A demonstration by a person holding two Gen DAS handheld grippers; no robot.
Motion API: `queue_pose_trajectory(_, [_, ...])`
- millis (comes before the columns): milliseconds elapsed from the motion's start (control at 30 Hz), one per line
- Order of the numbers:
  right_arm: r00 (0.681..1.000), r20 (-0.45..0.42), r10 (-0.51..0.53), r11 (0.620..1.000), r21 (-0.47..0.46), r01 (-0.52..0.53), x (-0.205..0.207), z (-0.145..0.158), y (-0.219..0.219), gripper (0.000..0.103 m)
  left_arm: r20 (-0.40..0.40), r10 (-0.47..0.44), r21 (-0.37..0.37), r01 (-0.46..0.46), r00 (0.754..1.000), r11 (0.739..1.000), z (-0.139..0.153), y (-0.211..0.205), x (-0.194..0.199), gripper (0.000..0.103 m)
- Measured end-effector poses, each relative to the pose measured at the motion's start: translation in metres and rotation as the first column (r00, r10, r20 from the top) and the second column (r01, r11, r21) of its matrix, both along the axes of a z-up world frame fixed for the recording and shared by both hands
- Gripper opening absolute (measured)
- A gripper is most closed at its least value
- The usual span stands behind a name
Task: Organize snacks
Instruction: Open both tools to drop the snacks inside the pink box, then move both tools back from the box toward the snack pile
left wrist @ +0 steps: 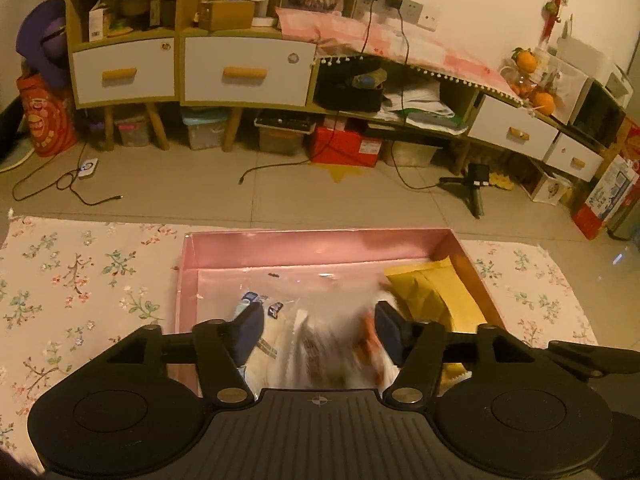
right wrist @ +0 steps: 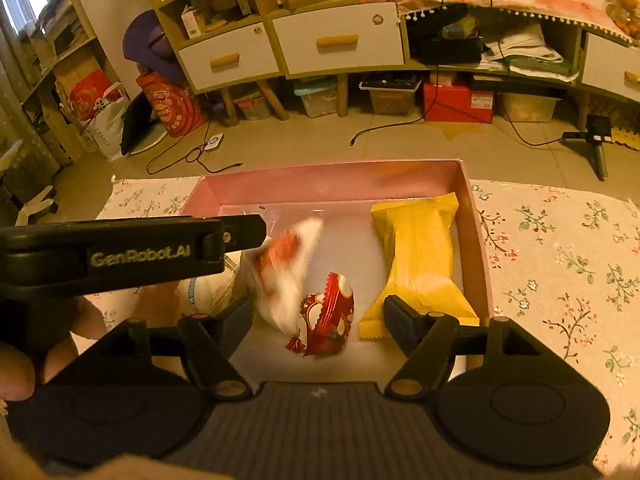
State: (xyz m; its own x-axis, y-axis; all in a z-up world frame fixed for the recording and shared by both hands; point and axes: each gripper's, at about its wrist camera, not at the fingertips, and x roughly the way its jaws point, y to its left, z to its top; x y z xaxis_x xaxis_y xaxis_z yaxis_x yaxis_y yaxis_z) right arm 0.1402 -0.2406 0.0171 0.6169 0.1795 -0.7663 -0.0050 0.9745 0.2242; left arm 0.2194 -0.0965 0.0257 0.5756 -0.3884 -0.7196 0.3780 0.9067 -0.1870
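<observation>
A pink box (left wrist: 312, 246) (right wrist: 332, 178) sits on a floral cloth (left wrist: 80, 280). A yellow snack pack (right wrist: 420, 264) (left wrist: 432, 292) lies at its right side, and a small red wrapped snack (right wrist: 326, 316) lies near the middle. A white-and-red packet (right wrist: 280, 272) (left wrist: 336, 340) is blurred with motion between my left gripper's (left wrist: 318, 328) fingers, which stand wide open over the box. A white packet with blue print (left wrist: 264, 320) lies under it. My right gripper (right wrist: 318, 320) is open and empty above the red snack.
Low wooden cabinets with white drawers (left wrist: 248, 72) line the far wall, with storage bins and a red box (left wrist: 344, 144) beneath. Cables (left wrist: 80, 184) and a small tripod (left wrist: 476, 188) lie on the tiled floor. The floral cloth extends right of the box (right wrist: 568, 264).
</observation>
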Motion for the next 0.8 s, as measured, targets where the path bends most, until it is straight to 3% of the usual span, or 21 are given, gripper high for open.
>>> queue_pose_trajectory(333, [1.000, 0.017, 0.002, 0.999, -0.038, -0.001, -0.019, 0.016, 0.003, 0.080, 0.002, -0.002, -0.001, 0.002, 1.000, 1.000, 0.018, 0.014, -0.023, 0.075])
queue_pose_trajectory(500, [1.000, 0.022, 0.007, 0.998, -0.055, -0.006, -0.034, 0.021, 0.006, 0.085, -0.001, 0.000, 0.002, 0.000, 1.000, 1.000, 0.023, 0.027, -0.040, 0.076])
queue_pose_trajectory(800, [0.999, 0.041, 0.015, 0.996, -0.090, -0.011, -0.066, 0.030, 0.013, 0.094, 0.010, -0.022, 0.019, 0.021, 1.000, 1.000, 0.031, 0.049, -0.080, 0.089])
